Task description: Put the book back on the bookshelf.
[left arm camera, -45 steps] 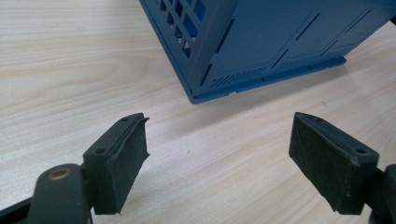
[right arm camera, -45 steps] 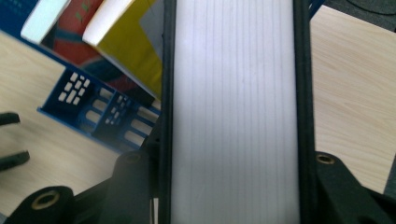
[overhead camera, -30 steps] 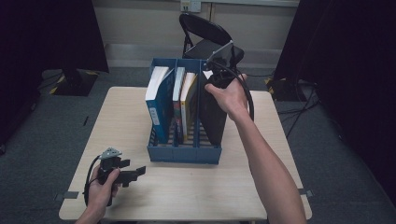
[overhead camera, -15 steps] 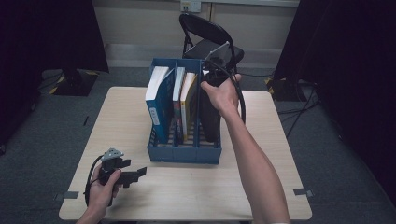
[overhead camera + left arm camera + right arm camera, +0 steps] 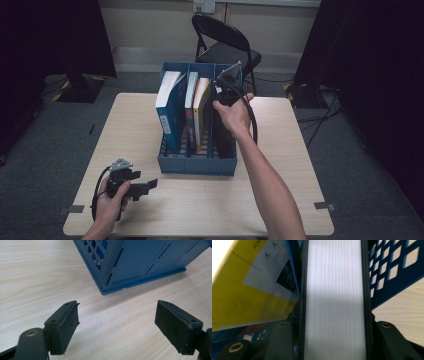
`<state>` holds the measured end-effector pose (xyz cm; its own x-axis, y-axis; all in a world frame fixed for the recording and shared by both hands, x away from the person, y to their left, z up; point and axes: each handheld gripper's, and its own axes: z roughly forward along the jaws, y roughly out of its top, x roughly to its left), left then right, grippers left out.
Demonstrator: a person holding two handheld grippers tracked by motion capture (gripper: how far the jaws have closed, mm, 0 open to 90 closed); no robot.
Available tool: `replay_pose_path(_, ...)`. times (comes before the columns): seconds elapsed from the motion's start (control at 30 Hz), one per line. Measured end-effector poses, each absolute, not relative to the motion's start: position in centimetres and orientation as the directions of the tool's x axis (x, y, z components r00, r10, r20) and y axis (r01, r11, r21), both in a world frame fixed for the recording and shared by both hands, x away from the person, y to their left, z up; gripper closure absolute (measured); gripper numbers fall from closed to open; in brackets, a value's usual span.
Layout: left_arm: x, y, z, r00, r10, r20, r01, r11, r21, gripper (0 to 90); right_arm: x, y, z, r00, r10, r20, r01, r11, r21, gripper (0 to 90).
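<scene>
jaws: right gripper (image 5: 334, 340) clamps black book (image 5: 334, 302) between pads | book in rack (image 5: 392, 272) | left gripper (image 5: 117, 327) wide, empty

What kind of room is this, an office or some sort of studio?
Probably a recording studio or lab space rather than an office: black curtains hang on both sides, tape marks sit on the grey carpet by the table, and a lone folding chair stands behind a blue book rack.

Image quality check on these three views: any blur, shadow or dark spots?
High view: table evenly lit, room edges dark. Left gripper view: sharp, blue rack casts a soft shadow. Right gripper view: black book close and soft, page edges half shaded, yellow book bright.
</scene>
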<state>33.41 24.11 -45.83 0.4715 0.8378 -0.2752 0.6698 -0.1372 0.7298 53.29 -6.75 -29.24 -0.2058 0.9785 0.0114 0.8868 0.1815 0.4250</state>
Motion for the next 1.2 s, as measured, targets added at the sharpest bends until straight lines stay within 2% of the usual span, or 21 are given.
replay_pose_path(0.47,33.2,24.0,-45.8,0.479,0.834,-0.273,0.667,-0.144,0.731,18.9,52.0,-7.3,-30.5,-0.238,0.97,0.045,0.865,0.191,0.464,48.1)
replay_pose_path(0.97,33.3,24.2,-45.9,0.456,0.846,-0.276,0.683,-0.134,0.718,19.1,48.6,-9.4,-31.2,-0.356,0.927,0.115,0.809,0.245,0.534,37.5)
replay_pose_path(1.1,33.2,24.0,-45.9,0.459,0.845,-0.276,0.681,-0.134,0.72,19.1,47.5,-9.5,-32.3,-0.394,0.915,0.085,0.78,0.284,0.558,35.4)
replay_pose_path(1.2,33.2,24.0,-45.9,0.456,0.846,-0.278,0.681,-0.13,0.72,19.1,47.0,-9.8,-32.9,-0.396,0.912,0.108,0.775,0.268,0.572,34.0)
